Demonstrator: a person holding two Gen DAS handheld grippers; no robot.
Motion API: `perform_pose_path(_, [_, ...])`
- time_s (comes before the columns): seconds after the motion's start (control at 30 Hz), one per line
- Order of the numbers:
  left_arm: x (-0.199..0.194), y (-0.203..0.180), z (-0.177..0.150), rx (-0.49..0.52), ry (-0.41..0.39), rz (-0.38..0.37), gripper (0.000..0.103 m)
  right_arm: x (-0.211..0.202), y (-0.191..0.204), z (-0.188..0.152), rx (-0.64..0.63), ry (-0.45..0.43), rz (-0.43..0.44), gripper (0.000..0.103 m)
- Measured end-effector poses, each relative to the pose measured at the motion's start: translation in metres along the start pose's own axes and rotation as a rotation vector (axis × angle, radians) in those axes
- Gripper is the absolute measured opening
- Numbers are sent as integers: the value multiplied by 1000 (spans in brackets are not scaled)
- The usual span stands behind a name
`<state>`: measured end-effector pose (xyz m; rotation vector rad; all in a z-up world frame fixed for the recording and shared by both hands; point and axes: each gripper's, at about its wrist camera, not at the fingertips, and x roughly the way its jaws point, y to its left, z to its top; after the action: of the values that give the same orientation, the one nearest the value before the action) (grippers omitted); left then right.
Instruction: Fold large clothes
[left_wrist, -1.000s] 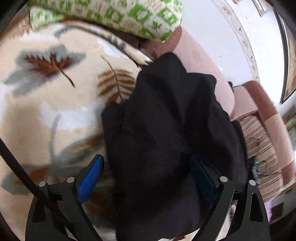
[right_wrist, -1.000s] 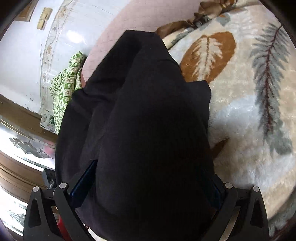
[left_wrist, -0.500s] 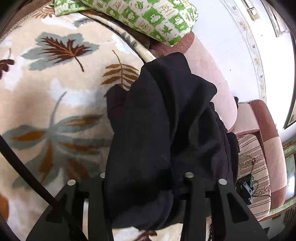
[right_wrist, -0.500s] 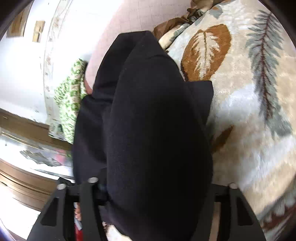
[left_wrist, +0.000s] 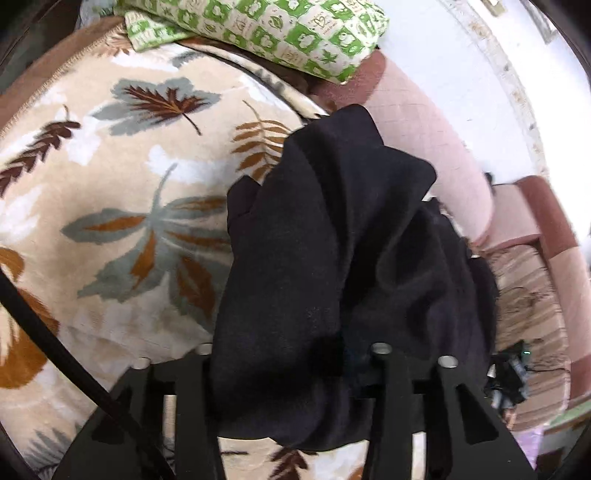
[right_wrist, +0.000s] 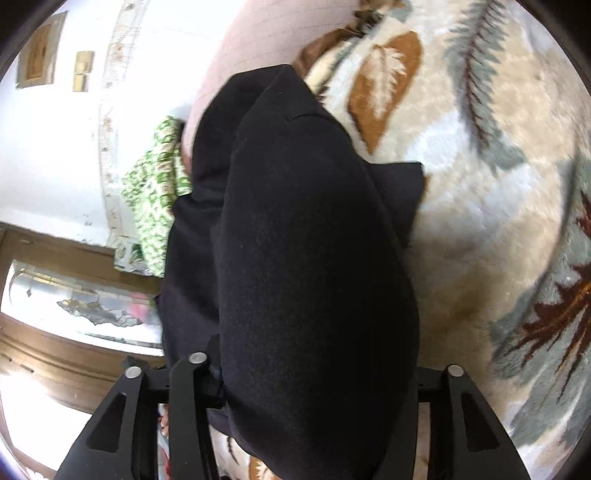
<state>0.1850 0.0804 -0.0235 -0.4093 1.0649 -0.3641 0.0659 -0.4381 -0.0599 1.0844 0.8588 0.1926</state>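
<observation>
From the left wrist, the left gripper has its jaws easing apart around a thick bunch of the bulky black fleece garment, which stretches ahead over the leaf-patterned plush blanket. From the right wrist, the right gripper likewise opens around the garment's fat fold just ahead; folding looks partway done, with squaring and flattening left.

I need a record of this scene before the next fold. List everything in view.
black garment: one, black, bunched on the blanket, between both grippers' jaws
blanket: one, cream with brown and grey leaves, under the garment
pillow: one, green and white checks, at the blanket's far edge
sofa: one, pink and maroon, beyond the garment
left gripper: one, black, jaws opening, cloth between them
right gripper: one, black, jaws opening, cloth between them
</observation>
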Motion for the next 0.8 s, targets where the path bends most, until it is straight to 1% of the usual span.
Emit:
perform_pose_path(0.03, [-1,-1,0,0,-4,19,51,-2,-3,1,7,-23,-32,80])
perform_pose_path(0.07, [-4,-3,-1,-2,-6,18,51,-5,-3,2,15,-60,-60,86])
perform_pose_path(0.1, [-7,-3,-1,-6,-10,17,51,-10,-2,2,20,-92,-82,88])
perform_pose_path(0.17, [-20,-3,-4,-19,-25,14,51,-25,-1,4,39,-152,-114,88])
perform_pose_path(0.2, [-25,-3,-4,-22,-36,23,52,-37,0,4,47,-190,-123,88])
perform_pose_path(0.23, [-34,-4,-7,-19,-67,61,53,-47,0,3,48,-217,-130,88])
perform_pose_path(0.27, [-47,-6,-9,0,-110,119,54,-62,4,2,37,-269,-154,88])
perform_pose_path(0.3, [-59,-9,-12,24,-158,162,54,-72,7,1,22,-296,-168,88])
perform_pose_path(0.37, [-77,-18,-16,50,-215,212,55,-89,26,-5,-29,-371,-206,88])
perform_pose_path(0.4, [-81,-21,-16,59,-226,215,57,-94,34,-8,-64,-382,-207,88])
perform_pose_path(0.43, [-83,-32,-16,89,-232,208,58,-92,45,-12,-102,-377,-202,88])
perform_pose_path(0.47, [-81,-38,-15,109,-230,201,61,-85,62,-15,-156,-362,-195,86])
perform_pose_path(0.5, [-76,-48,-13,138,-226,196,61,-75,77,-18,-204,-345,-187,82])
perform_pose_path(0.53, [-70,-60,-10,164,-223,204,61,-63,93,-23,-254,-317,-176,72])
perform_pose_path(0.57, [-60,-73,-7,197,-218,214,61,-45,108,-27,-304,-270,-150,64])
perform_pose_path(0.6, [-48,-86,-3,238,-207,210,61,-26,120,-31,-341,-222,-117,61])
perform_pose_path(0.63, [-40,-95,1,262,-198,201,61,-3,133,-35,-376,-169,-86,52])
perform_pose_path(0.67, [-24,-107,6,298,-182,186,61,18,141,-39,-403,-131,-73,49])
perform_pose_path(0.73, [1,-121,16,339,-175,210,61,51,151,-42,-448,-80,-54,48])
perform_pose_path(0.77, [20,-128,22,379,-180,272,61,69,154,-40,-470,-64,-68,48])
perform_pose_path(0.8, [30,-130,26,399,-181,312,61,80,154,-36,-484,-70,-99,48])
